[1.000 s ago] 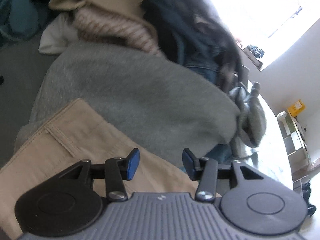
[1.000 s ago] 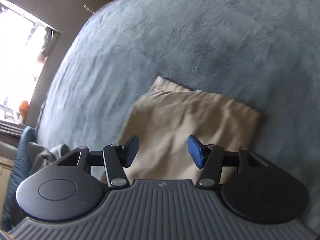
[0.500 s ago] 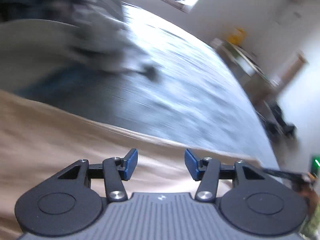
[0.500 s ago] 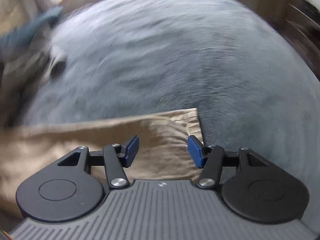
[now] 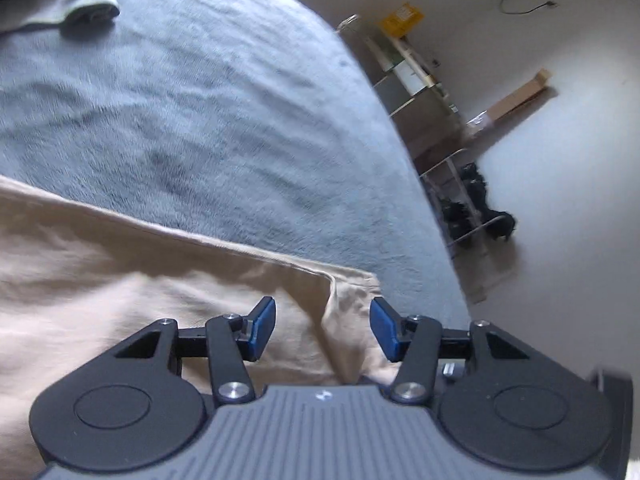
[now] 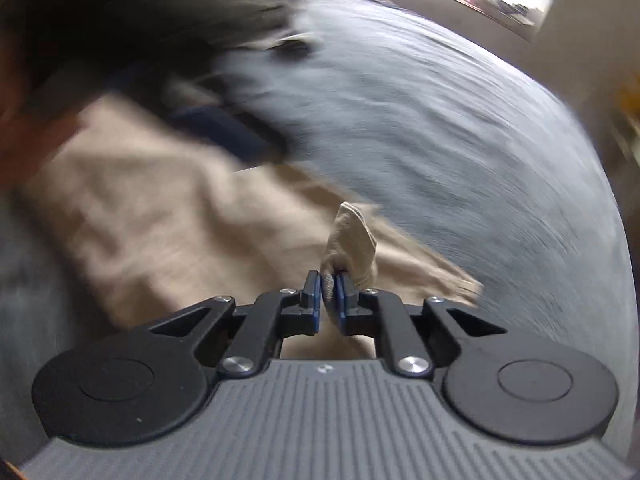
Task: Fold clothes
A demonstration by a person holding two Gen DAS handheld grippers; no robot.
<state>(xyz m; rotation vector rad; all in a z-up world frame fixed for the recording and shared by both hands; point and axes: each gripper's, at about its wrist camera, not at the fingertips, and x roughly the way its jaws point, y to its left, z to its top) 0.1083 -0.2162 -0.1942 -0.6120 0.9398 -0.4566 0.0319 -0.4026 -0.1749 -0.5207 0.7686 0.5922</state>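
The beige trousers lie on the grey-blue blanket. The left gripper hangs over their corner, its jaws apart and touching nothing. The right gripper is closing its jaws, which pinch a raised fold of the trousers.

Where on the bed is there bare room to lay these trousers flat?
The blanket is bare between the beige trousers, the grey garment and the bed's edge. It is crowded at the dark clothes pile beside the trousers.

Both grippers: black linkages, silver screws, blue-padded jaws, ribbed grey bodies.
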